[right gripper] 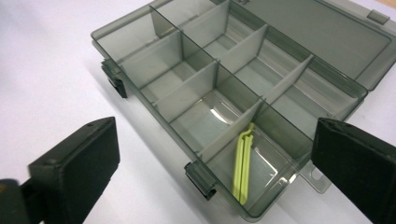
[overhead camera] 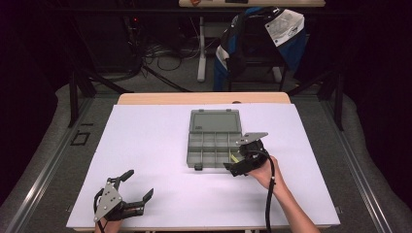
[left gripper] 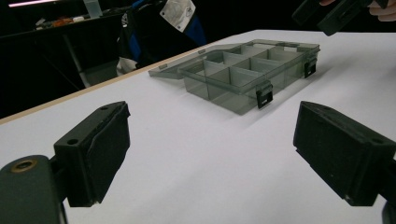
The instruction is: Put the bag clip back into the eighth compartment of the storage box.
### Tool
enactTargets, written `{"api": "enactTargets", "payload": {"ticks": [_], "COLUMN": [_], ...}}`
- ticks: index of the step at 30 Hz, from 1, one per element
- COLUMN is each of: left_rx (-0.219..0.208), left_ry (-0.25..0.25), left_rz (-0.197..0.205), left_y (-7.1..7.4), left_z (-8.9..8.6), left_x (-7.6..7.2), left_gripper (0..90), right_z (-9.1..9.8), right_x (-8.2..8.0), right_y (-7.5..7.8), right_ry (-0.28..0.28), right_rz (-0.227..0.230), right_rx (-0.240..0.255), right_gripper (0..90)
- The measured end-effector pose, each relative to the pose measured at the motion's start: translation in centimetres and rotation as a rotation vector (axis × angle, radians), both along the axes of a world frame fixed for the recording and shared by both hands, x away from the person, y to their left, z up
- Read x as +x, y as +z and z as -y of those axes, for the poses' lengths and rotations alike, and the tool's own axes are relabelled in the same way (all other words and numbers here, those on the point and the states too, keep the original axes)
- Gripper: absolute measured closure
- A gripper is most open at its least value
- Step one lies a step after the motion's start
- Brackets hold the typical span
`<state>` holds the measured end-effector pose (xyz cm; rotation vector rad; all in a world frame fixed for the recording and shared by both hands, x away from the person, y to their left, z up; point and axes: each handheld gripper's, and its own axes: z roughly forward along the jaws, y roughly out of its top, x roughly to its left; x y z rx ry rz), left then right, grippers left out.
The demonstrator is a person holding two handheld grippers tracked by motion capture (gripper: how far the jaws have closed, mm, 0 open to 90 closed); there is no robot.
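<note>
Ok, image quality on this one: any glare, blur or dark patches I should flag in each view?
High view: the white table is evenly lit and the surroundings fall nearly black. Left gripper view: the near fingers look soft while the organizer box is sharper. Right gripper view: a bright glint sits on the box floor beside the green clip, and the fingers are blurred.

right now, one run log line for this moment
right hand-held gripper: open over box | clip: in corner compartment | left hand-held gripper: open, idle
</note>
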<state>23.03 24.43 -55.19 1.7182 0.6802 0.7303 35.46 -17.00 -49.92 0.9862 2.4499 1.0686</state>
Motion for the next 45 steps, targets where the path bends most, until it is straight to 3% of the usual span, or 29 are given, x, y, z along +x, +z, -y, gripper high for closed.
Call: {"api": "enactTargets", "payload": {"ticks": [11, 22, 35, 45], "left_rx": [0.002, 0.002, 0.003, 0.005], "left_ry": [0.0, -0.001, -0.002, -0.001], "left_rz": [-0.001, -0.001, -0.003, -0.006], "left_y": [0.0, 0.0, 0.0, -0.1], "left_z": [0.0, 0.0, 0.1, 0.1], "left_x": [0.0, 0.0, 0.1, 0.1], "left_gripper": [10.8, 10.8, 10.8, 10.8], "right_z": [-0.3, 0.7, 2.0, 3.4], "right_x": [-1.7, -4.3, -6.6, -8.0], "right_y": [0.6, 0.6, -0.2, -1.3], "right_ry": [0.041, 0.076, 0.08, 0.069], "right_rz": [0.05, 0.109, 0.169, 0.179], "right_rx": [0.039, 0.07, 0.093, 0.111], "right_gripper": [0.0, 0.0, 0.0, 0.0]}}
